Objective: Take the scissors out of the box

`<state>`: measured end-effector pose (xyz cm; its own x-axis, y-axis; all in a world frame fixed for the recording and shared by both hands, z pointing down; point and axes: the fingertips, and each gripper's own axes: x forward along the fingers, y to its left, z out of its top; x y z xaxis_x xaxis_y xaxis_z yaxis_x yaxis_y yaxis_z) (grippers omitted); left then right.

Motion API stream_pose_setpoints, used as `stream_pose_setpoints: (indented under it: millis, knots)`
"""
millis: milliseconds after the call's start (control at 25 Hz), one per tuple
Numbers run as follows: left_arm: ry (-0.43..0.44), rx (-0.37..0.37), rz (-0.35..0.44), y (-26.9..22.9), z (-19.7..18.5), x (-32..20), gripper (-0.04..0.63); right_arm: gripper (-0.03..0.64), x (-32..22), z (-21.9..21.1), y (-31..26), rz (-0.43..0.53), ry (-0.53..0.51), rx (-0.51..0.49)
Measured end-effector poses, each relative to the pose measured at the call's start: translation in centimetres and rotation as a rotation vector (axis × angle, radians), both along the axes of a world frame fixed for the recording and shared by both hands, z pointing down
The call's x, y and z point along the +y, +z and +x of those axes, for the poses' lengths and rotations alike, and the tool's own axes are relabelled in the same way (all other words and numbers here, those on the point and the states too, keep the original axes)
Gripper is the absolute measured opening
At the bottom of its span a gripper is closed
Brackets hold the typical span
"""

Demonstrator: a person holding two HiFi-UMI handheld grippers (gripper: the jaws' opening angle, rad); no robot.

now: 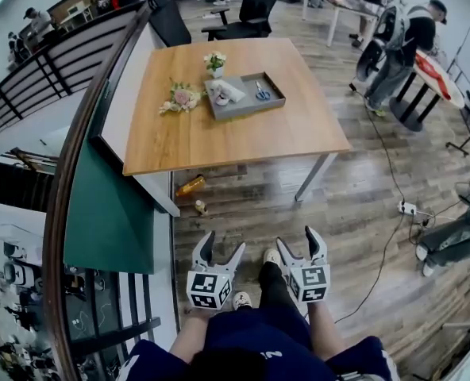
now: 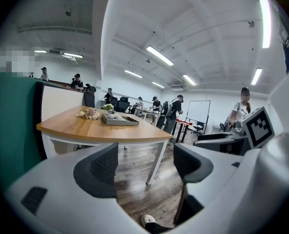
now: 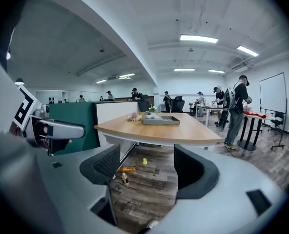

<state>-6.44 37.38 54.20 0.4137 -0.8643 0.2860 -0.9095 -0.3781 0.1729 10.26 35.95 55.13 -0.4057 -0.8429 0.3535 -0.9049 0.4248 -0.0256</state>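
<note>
Blue-handled scissors (image 1: 262, 93) lie in a shallow grey box (image 1: 271, 102) on the far half of a wooden table (image 1: 219, 133). White crumpled stuff (image 1: 225, 93) lies in the box's left part. Both grippers hang low in front of my body, well short of the table. My left gripper (image 1: 218, 252) is open with nothing between its jaws; my right gripper (image 1: 297, 242) is open and empty too. From the left gripper view the box (image 2: 119, 121) shows far off on the table; the right gripper view also shows the box (image 3: 160, 121) at a distance.
A flower bunch (image 1: 182, 98) and a small flower pot (image 1: 215, 63) stand left of and behind the box. An orange bottle (image 1: 190, 185) and a small bottle (image 1: 200, 206) lie on the floor under the table's near edge. A green partition (image 1: 112, 205) stands left; cables (image 1: 390, 228) run right.
</note>
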Motion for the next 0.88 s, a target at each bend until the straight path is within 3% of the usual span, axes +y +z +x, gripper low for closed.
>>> stream_pose_setpoints:
  millis: [640,880]
  knots:
    - [-0.149,0.004,0.006,-0.5,2.5,-15.1,0.33,0.33,-18.6,1.7,-0.1,0.012,-0.16,0.011]
    - [-0.175,0.054,0.013,-0.4,5.4,-19.8,0.33,0.321,-23.2,3.9,0.5,0.002,-0.202,0.032]
